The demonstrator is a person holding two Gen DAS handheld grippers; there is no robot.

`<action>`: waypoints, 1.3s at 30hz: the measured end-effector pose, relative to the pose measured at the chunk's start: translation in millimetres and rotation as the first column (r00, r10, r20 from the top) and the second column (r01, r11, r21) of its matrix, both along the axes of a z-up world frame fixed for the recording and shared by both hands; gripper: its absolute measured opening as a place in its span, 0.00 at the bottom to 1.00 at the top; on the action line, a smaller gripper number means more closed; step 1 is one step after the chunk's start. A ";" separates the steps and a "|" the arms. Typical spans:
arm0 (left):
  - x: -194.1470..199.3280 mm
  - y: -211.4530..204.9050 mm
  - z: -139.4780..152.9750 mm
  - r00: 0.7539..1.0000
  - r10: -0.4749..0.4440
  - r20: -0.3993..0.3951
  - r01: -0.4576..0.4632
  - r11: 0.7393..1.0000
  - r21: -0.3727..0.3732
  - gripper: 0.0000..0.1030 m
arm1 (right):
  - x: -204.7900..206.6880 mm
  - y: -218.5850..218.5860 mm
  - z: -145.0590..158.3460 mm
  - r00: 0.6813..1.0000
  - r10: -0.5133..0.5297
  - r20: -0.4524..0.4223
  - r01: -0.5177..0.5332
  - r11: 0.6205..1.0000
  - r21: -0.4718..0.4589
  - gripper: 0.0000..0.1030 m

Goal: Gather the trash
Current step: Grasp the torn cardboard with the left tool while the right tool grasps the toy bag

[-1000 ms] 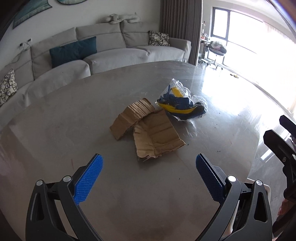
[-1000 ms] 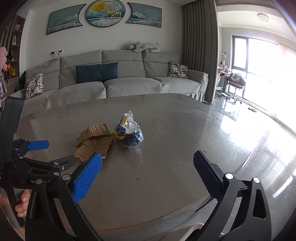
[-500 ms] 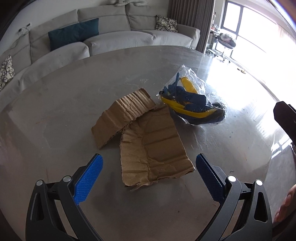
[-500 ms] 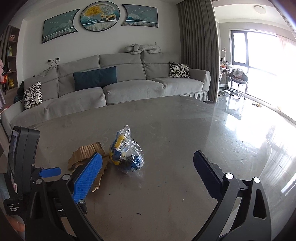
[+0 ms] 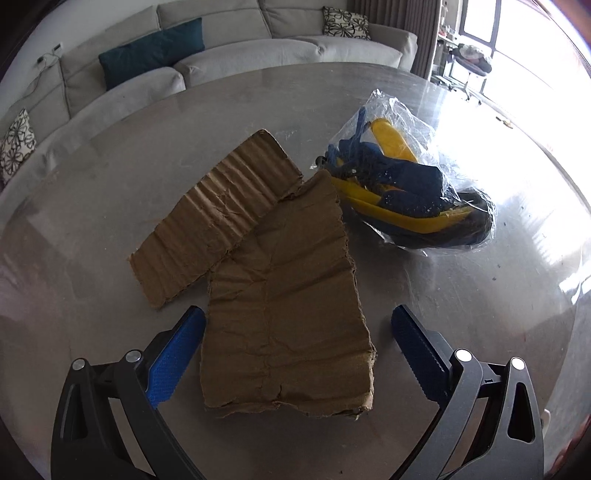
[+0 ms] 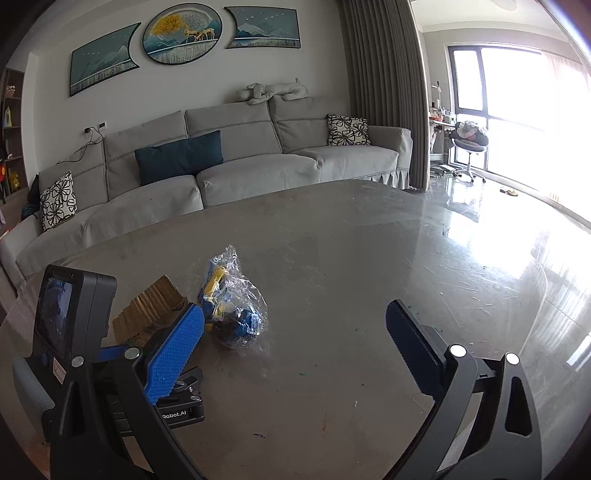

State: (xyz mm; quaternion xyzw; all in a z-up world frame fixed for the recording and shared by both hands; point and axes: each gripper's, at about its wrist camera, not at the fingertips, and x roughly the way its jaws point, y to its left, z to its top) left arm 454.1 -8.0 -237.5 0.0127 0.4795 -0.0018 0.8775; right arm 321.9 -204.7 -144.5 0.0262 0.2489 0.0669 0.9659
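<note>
Left claw (image 5: 297, 354) has closed in, open, straddling the cardboard (image 5: 284, 332)

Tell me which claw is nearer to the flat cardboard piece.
Left. The left claw straddles the flat cardboard piece, open. The right claw hangs open off to its right, beyond the plastic bag.

Home living room; grey sectional sofa (image 6: 229, 162) with teal cushion (image 6: 179, 157) and patterned pillows; framed wall art (image 6: 183, 35); long curtain (image 6: 384, 92); grey table (image 6: 351, 266) in foreground.
</note>
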 end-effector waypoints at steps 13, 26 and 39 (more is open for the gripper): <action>-11.6 14.4 28.8 0.998 -0.016 0.052 0.016 1.000 -0.010 0.05 | 7.4 14.6 -4.9 1.000 0.005 -0.014 -0.006 1.000 -0.014 0.95; -14.5 60.6 51.0 0.989 0.071 0.133 -0.075 0.997 0.031 0.05 | 47.2 56.5 -17.2 0.994 0.075 -0.082 -0.076 0.997 -0.010 0.95; -13.5 66.6 60.1 0.979 0.089 0.184 -0.104 0.992 0.072 0.05 | 89.2 75.8 -27.6 0.981 0.090 -0.172 -0.108 0.990 -0.096 0.95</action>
